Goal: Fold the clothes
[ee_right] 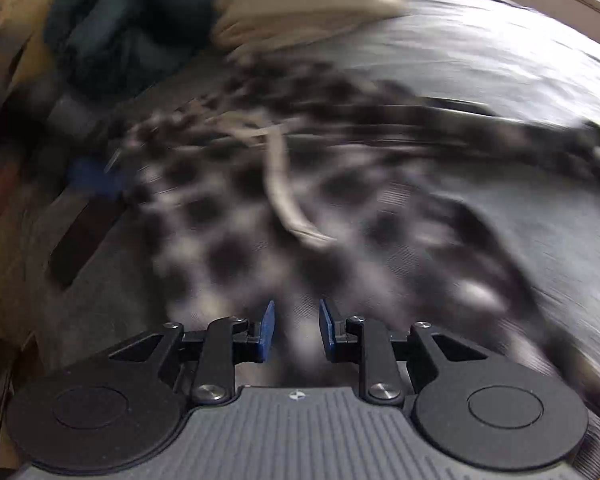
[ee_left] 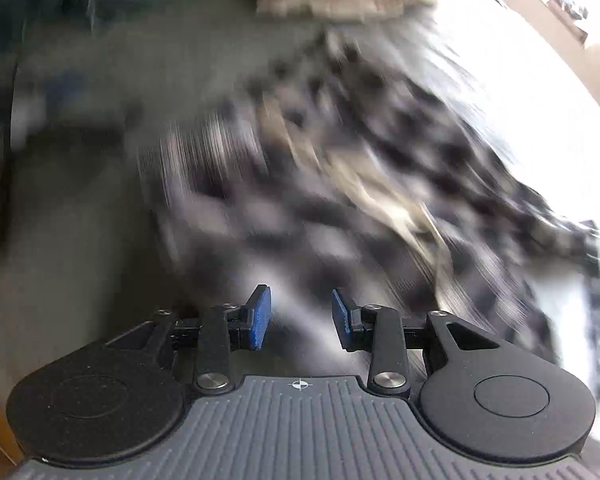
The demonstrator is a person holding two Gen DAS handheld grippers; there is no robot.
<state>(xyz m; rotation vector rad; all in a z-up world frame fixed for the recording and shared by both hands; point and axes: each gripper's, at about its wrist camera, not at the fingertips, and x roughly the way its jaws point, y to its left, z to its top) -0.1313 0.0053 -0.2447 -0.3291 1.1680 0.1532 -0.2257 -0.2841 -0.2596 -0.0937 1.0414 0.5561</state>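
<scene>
1. A dark teal bundle (ee_right: pixel 112 36) lies at the far left of the bed (ee_right: pixel 500 72).
2. A beige pillow (ee_right: pixel 300 4) sits beside it, at the bed's far end.
3. The checked garment (ee_right: pixel 236 216) lies spread and rumpled on the grey bedcover, a pale lining strip (ee_right: pixel 278 172) showing at its middle; both views are blurred.
4. The left hand-held gripper (ee_left: pixel 301 316) hangs over the garment, blue pads apart, gripping nothing.
5. The right hand-held gripper (ee_right: pixel 297 330) likewise stands partly open above the cloth, nothing between its pads.
</scene>
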